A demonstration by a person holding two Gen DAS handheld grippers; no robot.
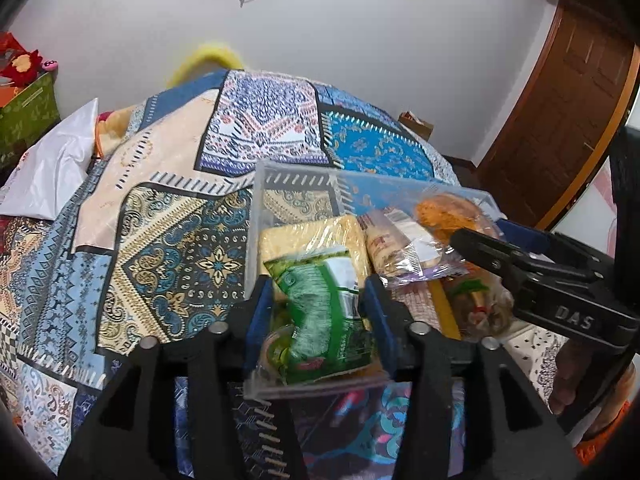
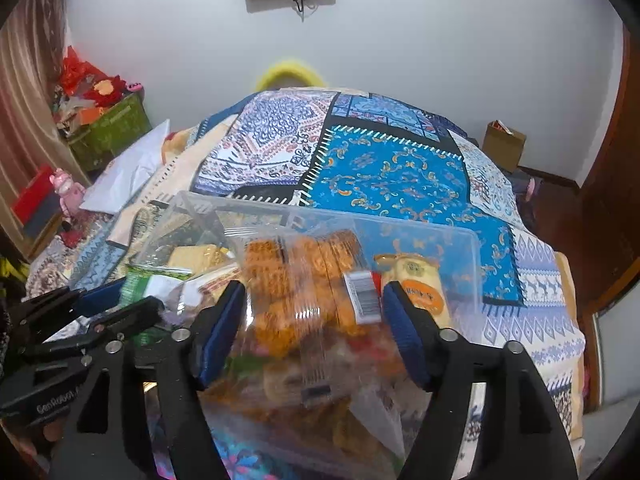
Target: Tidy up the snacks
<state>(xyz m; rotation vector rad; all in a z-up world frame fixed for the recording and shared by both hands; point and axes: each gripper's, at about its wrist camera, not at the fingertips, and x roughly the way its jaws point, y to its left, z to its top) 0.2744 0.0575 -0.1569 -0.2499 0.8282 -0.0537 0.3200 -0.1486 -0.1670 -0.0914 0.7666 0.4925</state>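
The clear bin [image 1: 296,184] sits on a patchwork quilt [image 1: 160,240] and fills the lower middle of both views, already crowded with snacks. In the left wrist view the left tongs [image 1: 318,312] stand partly open around a green packet [image 1: 324,312] at the bin's near left end. The blue pads flank the packet closely, but whether they press it or merely bracket it cannot be told. The packet's long axis runs straight away from the tongs, its printed end pointing up the frame toward a yellow packet [image 1: 312,240] behind it.

In the right wrist view the right tongs [image 2: 314,332] are open wide, astride an orange snack bag [image 2: 304,280] in the bin's middle. The pads appear clear of the wrapper, though blur makes this uncertain. That bag also lies lengthways away from the tongs, barcode to the right. A jar-like yellow item [image 2: 416,280] stands just right of it.

The green packet lies dead ahead of the left tongs and to the left of the right tongs, so the left hand is nearer. Any settling of it would likely go along that same forward axis, deeper into the bin.
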